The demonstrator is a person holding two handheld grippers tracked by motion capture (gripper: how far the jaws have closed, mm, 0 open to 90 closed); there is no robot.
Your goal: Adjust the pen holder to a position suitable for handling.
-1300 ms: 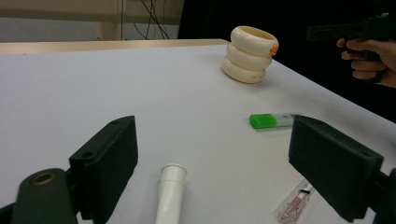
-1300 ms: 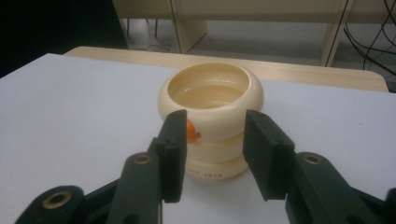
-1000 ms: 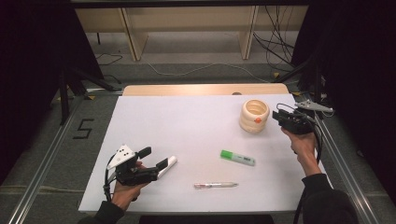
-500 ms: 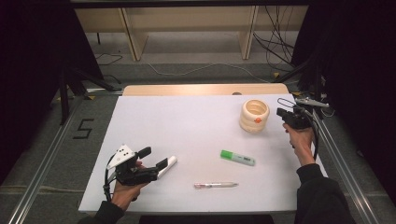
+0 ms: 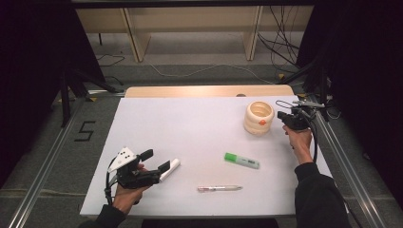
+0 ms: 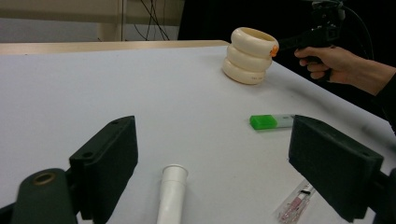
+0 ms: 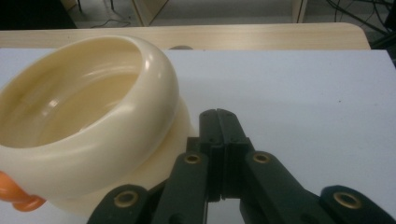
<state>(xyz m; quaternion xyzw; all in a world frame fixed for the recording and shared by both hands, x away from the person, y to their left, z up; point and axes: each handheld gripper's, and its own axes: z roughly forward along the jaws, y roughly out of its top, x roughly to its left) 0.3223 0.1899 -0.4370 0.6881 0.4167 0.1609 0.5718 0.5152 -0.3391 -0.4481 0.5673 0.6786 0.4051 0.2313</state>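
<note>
A cream ringed pot (image 5: 259, 117) with a small orange knob on its side stands at the table's far right. My right gripper (image 5: 280, 115) is just right of it, jaws shut and tips close to its wall. In the right gripper view the shut gripper (image 7: 219, 115) points past the pot (image 7: 84, 126), with nothing between the jaws. My left gripper (image 5: 155, 161) rests at the near left, open. A white capped marker (image 6: 171, 196) lies on the table between its wide jaws, untouched. A green highlighter (image 5: 242, 160) and a clear pen (image 5: 219, 188) lie near the front.
The white table top (image 5: 190, 123) has a wooden strip (image 5: 204, 91) along its far edge. Metal rails run down both sides. Cables lie on the floor behind, and a wooden frame stands beyond them. Open surface stretches across the middle and far left.
My right gripper has moved slightly farther up the table, alongside the pot. The left gripper and the loose items have stayed put.
</note>
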